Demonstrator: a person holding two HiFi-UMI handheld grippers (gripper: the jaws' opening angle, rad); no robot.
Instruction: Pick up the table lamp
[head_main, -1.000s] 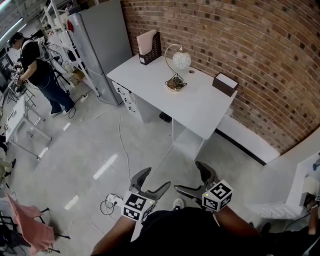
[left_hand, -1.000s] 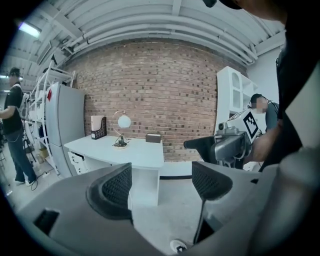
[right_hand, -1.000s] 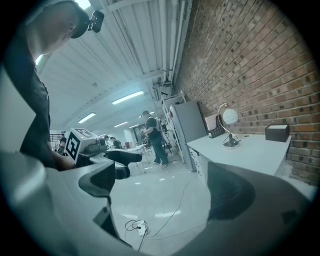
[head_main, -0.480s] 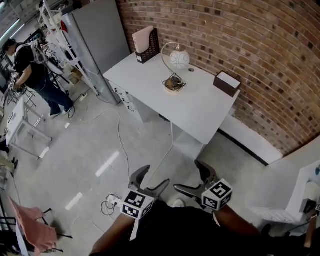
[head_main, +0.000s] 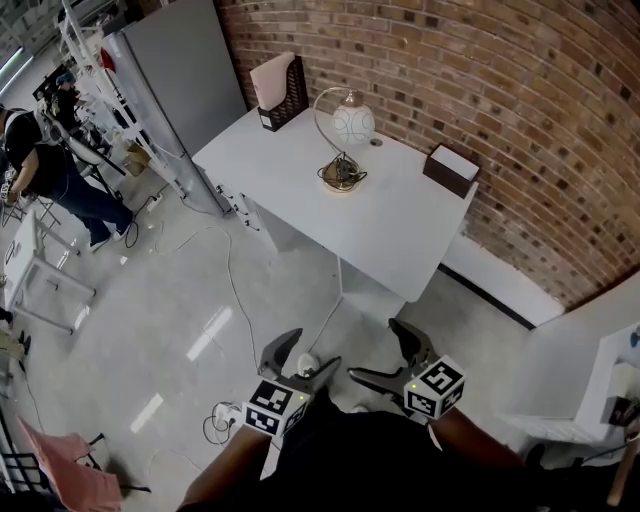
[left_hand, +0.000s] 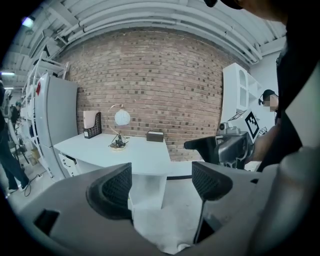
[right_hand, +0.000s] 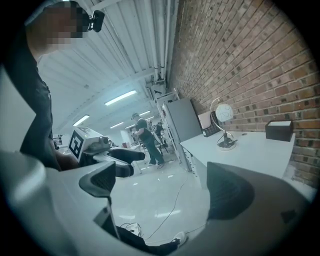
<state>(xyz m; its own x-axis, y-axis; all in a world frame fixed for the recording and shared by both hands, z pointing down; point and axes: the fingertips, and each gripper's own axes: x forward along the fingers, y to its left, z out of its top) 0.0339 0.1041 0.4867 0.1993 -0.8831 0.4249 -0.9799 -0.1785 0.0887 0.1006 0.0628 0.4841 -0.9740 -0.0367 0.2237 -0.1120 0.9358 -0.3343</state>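
Table lamp (head_main: 352, 123) with a round white globe stands upright on the white surface (head_main: 400, 225), near the brick wall (head_main: 500, 90), between a file holder (head_main: 280, 85) and a dark box (head_main: 450, 168). Left gripper (head_main: 308, 355) and right gripper (head_main: 378, 352) hang low over the floor, well apart from the surface, both with jaws spread and holding nothing.

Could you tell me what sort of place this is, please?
Likely a lab or workshop with a staged office corner: white desk with table lamp against a brick wall, cables across the floor.
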